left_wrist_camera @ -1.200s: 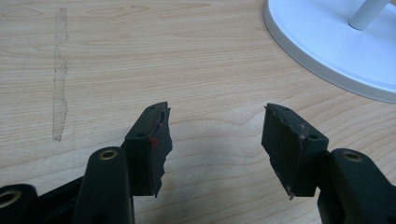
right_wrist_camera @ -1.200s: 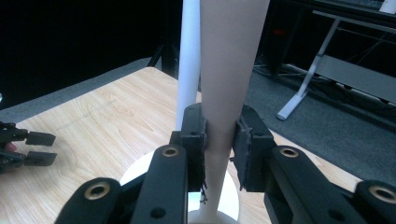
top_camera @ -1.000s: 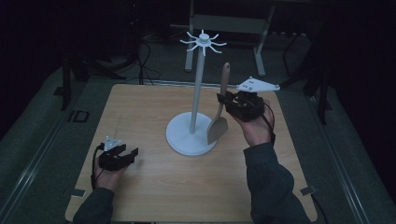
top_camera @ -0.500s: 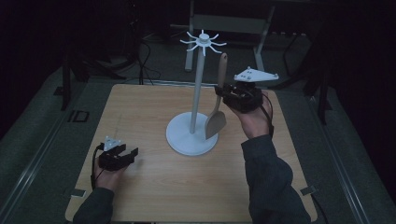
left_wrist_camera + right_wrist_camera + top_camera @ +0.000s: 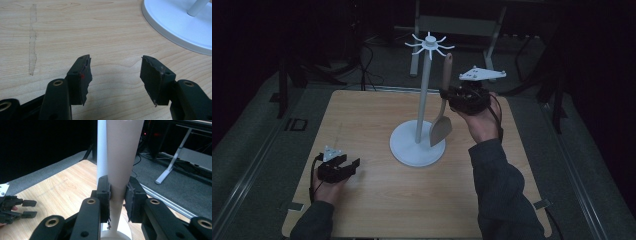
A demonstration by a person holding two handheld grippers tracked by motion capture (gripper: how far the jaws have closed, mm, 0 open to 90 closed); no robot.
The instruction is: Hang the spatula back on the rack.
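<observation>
Hand-held gripper (image 5: 445, 95) around spatula (image 5: 441, 127) handle.

Counter (image 5: 377, 200): light wood-grain top, rectangular, standing on grey carpeted floor (image 5: 257, 150).
Stand base (image 5: 412, 150): white round disc lying flat on the counter, a little right of its middle; a thin white pole (image 5: 423, 100) rises upright from its centre.
Left gripper (image 5: 343, 167): rests low at the counter's near-left part, well apart from the stand base.
Tape mark (image 5: 32, 42): a pale, narrow strip along the wood, seen in the left gripper view.
Corners: small grey tabs (image 5: 294, 206) at the near edge.
</observation>
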